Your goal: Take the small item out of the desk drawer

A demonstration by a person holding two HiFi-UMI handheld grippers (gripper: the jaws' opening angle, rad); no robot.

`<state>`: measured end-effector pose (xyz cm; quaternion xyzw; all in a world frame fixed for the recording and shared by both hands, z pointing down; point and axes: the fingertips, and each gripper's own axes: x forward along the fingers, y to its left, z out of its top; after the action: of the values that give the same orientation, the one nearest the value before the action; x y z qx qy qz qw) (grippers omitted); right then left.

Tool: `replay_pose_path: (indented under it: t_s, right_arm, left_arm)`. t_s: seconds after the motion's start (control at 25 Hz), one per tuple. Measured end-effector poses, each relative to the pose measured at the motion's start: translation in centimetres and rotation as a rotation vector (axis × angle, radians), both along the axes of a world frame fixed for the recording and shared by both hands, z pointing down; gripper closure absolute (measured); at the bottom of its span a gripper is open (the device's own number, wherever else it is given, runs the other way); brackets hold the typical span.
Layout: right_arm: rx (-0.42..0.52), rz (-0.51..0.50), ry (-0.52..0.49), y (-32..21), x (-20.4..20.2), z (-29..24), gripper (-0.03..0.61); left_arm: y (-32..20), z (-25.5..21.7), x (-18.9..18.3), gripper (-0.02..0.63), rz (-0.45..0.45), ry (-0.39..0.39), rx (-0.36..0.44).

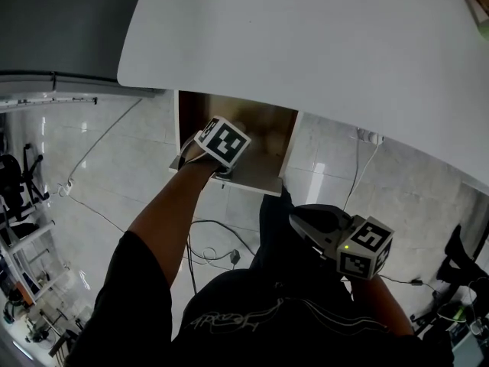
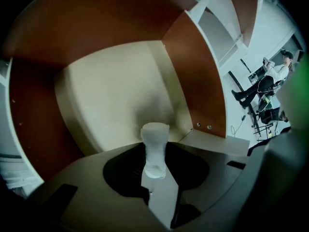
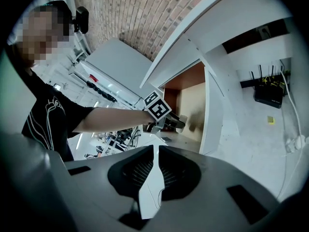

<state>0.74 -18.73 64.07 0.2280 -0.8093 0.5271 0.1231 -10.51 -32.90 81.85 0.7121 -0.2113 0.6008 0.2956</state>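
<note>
The desk drawer (image 1: 263,140) stands pulled open under the white desk top (image 1: 321,52), with brown side walls and a pale floor (image 2: 106,95). My left gripper (image 1: 220,157) reaches down into it, just behind the drawer's front panel. In the left gripper view a small white waisted item (image 2: 154,146) stands upright between the jaw tips, and the left gripper (image 2: 155,167) is shut on it, just above the drawer floor. My right gripper (image 1: 321,224) hangs low by the person's body, away from the drawer, jaws shut with nothing in them (image 3: 155,154).
Cables (image 1: 218,247) trail over the tiled floor below the drawer. A black router (image 3: 268,95) and a power strip sit by the wall on the right. Office chairs and a seated person (image 2: 270,79) are far off.
</note>
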Motion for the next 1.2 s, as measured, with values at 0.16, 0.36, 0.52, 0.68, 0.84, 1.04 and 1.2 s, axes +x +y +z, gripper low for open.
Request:
replay_pose_path:
  t_s: [0.16,0.36,0.52,0.68,0.84,1.04,1.2]
  right_arm:
    - [0.03,-0.012,0.001,0.0,-0.4,-0.9,0.518]
    - [0.091,-0.018,0.011,-0.3,-0.9,-3.4,0.518]
    - [0.151,-0.026,0.027,0.5,-0.3,-6.0,0.518]
    - [0.228,-0.028,0.044,1.4,0.2,-9.3,0.518]
    - [0.298,-0.032,0.048,2.3,0.3,-12.7,0.518]
    - [0.373,-0.046,0.086,4.2,-1.4,-18.3,0.518]
    - [0.463,-0.063,0.108,5.8,-2.0,-22.8,0.518]
  left_arm:
    - [-0.4,-2.6,0.0,0.474,-0.026,0.032,0.041]
    - [-0.3,-7.7,-0.4,0.474,-0.077,0.076,0.104]
    - [1.3,-12.7,1.2,0.474,-0.136,0.183,0.148]
    - [3.6,-17.8,1.9,0.474,-0.189,0.263,0.206]
    - [6.6,-23.5,2.6,0.474,-0.236,0.363,0.272]
    - [11.5,-32.0,1.4,0.474,-0.24,0.462,0.344]
    - [15.6,-38.2,1.1,0.474,-0.233,0.546,0.411]
